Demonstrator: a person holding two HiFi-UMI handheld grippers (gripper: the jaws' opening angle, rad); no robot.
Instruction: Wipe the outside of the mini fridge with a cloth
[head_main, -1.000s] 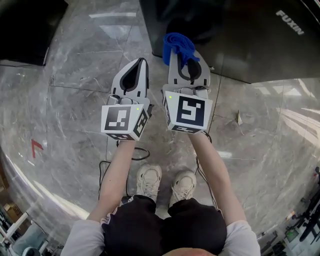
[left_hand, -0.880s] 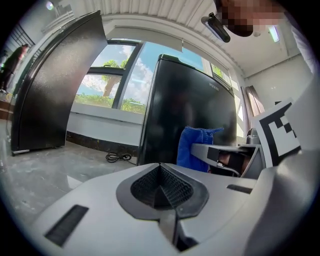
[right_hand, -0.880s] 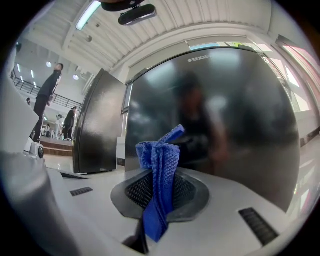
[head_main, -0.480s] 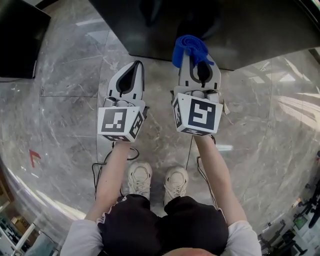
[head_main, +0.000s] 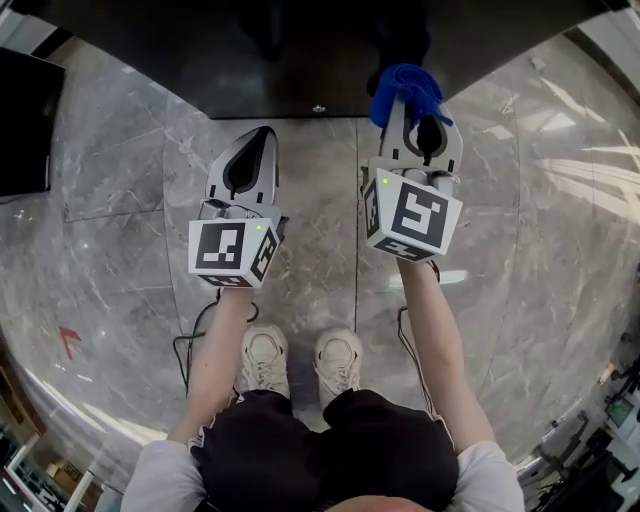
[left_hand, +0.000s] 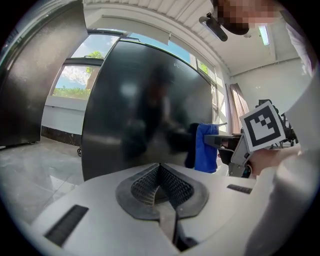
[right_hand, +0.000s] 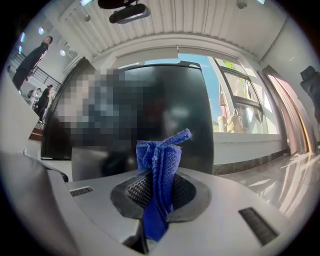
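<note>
The mini fridge (head_main: 300, 50) is a glossy black box standing on the marble floor straight ahead; its dark front (left_hand: 150, 110) (right_hand: 165, 115) fills both gripper views. A bunched blue cloth (head_main: 405, 90) (right_hand: 159, 165) (left_hand: 205, 147) is clamped in my right gripper (head_main: 412, 105) (right_hand: 157, 185), which is held up close to the fridge's front at its right side. My left gripper (head_main: 255, 145) (left_hand: 160, 182) is shut with nothing in it, lower and to the left, a little short of the fridge.
A second black cabinet (head_main: 20, 120) stands at the far left. Grey marble floor (head_main: 120, 220) lies all round, with a red arrow mark (head_main: 68, 338) at left. A cable (head_main: 195, 345) trails by the person's feet (head_main: 300, 365).
The view has swung so the fridge now lies squarely ahead. My right gripper with the cloth has moved right and forward toward the fridge's front; the left gripper has kept its place beside it.
</note>
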